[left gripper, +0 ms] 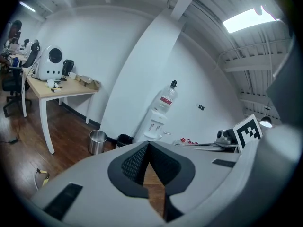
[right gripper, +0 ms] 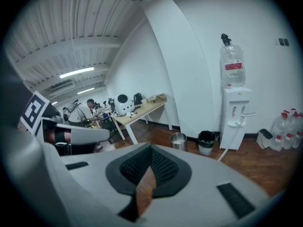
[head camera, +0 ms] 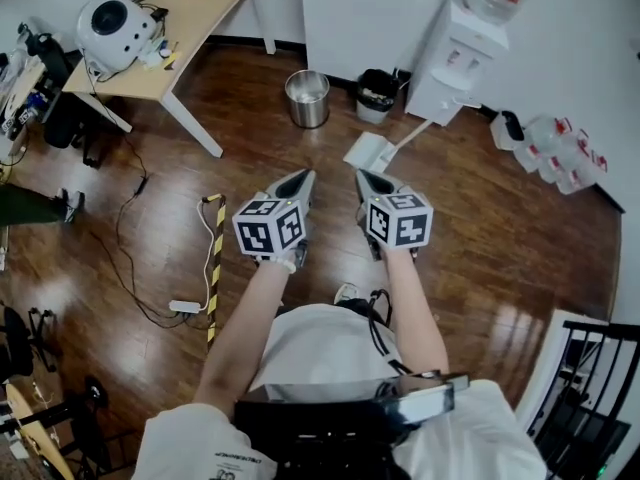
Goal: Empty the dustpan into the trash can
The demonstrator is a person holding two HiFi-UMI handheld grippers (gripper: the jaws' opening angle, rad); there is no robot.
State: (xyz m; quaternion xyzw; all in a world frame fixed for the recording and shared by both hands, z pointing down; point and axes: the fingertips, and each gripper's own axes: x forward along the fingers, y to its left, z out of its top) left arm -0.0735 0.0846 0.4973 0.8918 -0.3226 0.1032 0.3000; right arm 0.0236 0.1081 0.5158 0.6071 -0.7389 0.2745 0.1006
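Note:
A white dustpan (head camera: 368, 152) lies on the wooden floor, its long handle (head camera: 414, 133) leaning toward the water dispenser (head camera: 452, 63). A silver trash can (head camera: 307, 98) stands beyond it, with a black bin (head camera: 376, 95) to its right. Both grippers hover side by side above the floor, short of the dustpan. My left gripper (head camera: 299, 181) is shut with nothing in it, and so is my right gripper (head camera: 371, 181). The left gripper view shows the silver can (left gripper: 97, 142) and black bin (left gripper: 124, 139). In the right gripper view the can (right gripper: 178, 141), bin (right gripper: 206, 142) and handle (right gripper: 227, 148) show; the pan is hidden.
A light wooden desk (head camera: 190, 18) with a round white device (head camera: 113, 28) stands at the back left. Cables and a power strip (head camera: 184, 306) lie on the floor beside a yellow-black striped strip (head camera: 214, 268). Water bottles (head camera: 560, 146) sit at the right wall, and a black railing (head camera: 590, 388) at lower right.

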